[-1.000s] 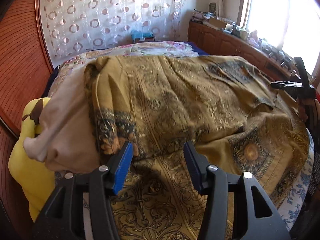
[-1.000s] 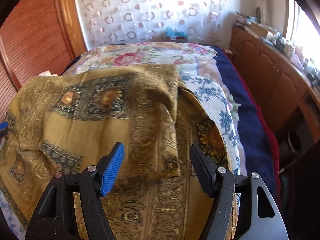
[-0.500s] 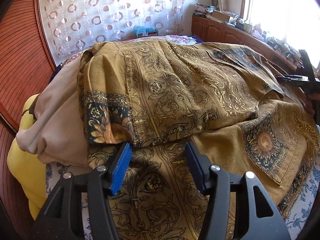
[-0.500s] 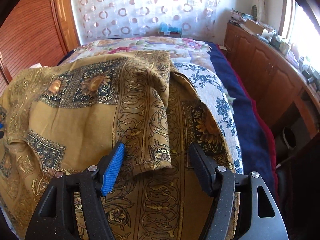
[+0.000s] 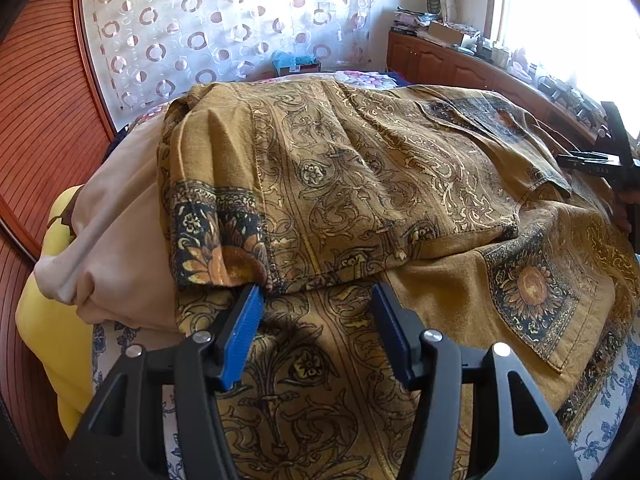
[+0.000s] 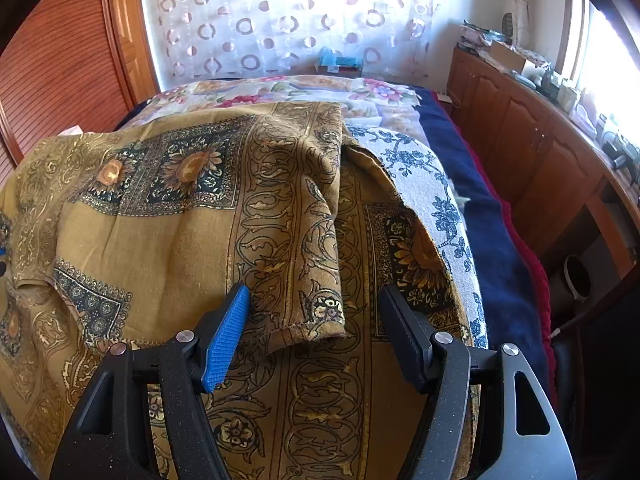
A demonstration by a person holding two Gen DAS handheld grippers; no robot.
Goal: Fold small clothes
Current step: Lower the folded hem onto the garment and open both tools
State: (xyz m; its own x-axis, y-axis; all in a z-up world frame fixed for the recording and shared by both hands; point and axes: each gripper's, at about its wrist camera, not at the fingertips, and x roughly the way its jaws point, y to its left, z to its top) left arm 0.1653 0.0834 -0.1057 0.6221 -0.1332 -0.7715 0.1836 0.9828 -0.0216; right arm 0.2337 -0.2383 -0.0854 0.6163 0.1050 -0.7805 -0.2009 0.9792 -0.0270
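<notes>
While the left wrist view looked over a more distant spread a second ago, the ochre patterned cloth (image 5: 360, 184) now fills more of the picture, its folded-over layer nearer the left gripper (image 5: 316, 328). Fingers (image 5: 242, 332) apart, a little wider than before, nothing between them; the left pad's tip sits just at the folded hem, the lower layer of cloth lying under the gap. Cloth lies on the bed (image 5: 612, 436), draped at left over a beige bundle (image 5: 116, 248) with a yellow cushion (image 5: 44, 320) beside it. Fold's near edge runs from the dark sunflower panel across to the right, where a second corner lies flat toward the blue-flowered sheet. Right gripper's black frame (image 5: 600, 160) shows at the far right edge, above the cloth. Wooden panel close at left; open bed beyond the cloth toward the curtain (image 5: 224, 28).

Right wrist view: the folded flap's bottom hem has come closer and now lies between the right gripper's (image 6: 314, 334) fingers (image 6: 226, 340), which stand apart, unchanged in width, not pressing it. Flap's right edge runs up the middle; past it, the lower layer, then floral sheet (image 6: 436, 200), then navy blanket (image 6: 492, 240). Cabinets (image 6: 532, 148) line the right side, well apart from the cloth.
</notes>
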